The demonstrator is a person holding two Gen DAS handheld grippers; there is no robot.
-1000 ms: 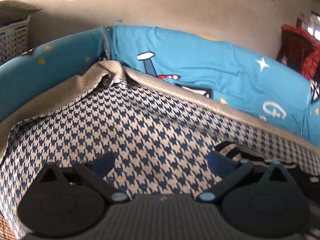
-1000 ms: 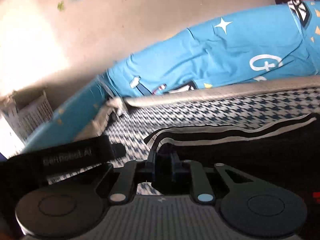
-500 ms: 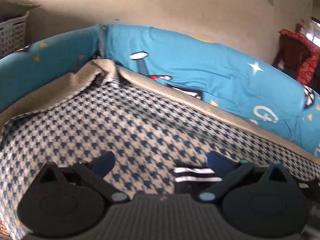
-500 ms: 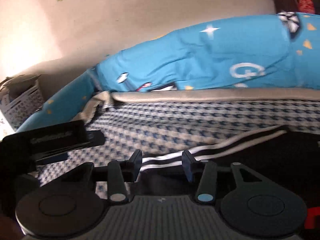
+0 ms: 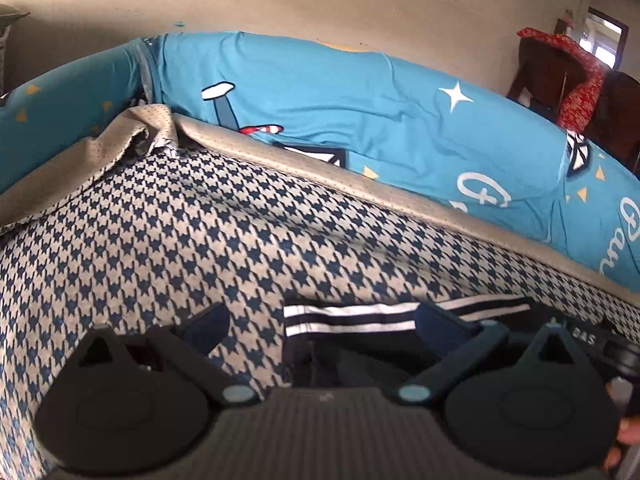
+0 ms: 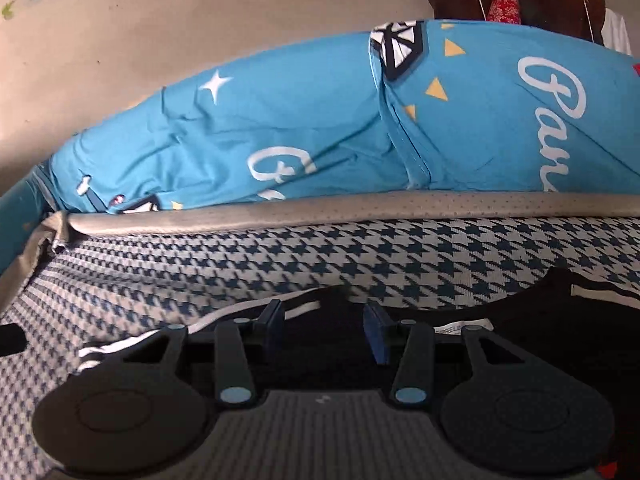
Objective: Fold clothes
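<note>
A black garment with white stripes (image 5: 352,316) lies on a blue-and-cream houndstooth cover (image 5: 200,232). My left gripper (image 5: 320,324) is open, low over the cover, with the striped edge of the garment between its fingers. In the right wrist view the same black garment (image 6: 520,312) spreads to the right, with a white label near its edge. My right gripper (image 6: 326,324) is open just above the garment, its fingers on either side of a dark fold. The striped edge (image 6: 120,346) runs off to the left.
A blue printed sheet (image 5: 400,120) covers the raised edge behind the cover, with a beige border (image 5: 360,184) along it. A plain wall stands behind. A dark wooden chair with red cloth (image 5: 568,76) is at the far right.
My right gripper has opened and let go of the garment, then moved right along it. My left gripper has moved closer so that the striped edge now lies between its fingers.
</note>
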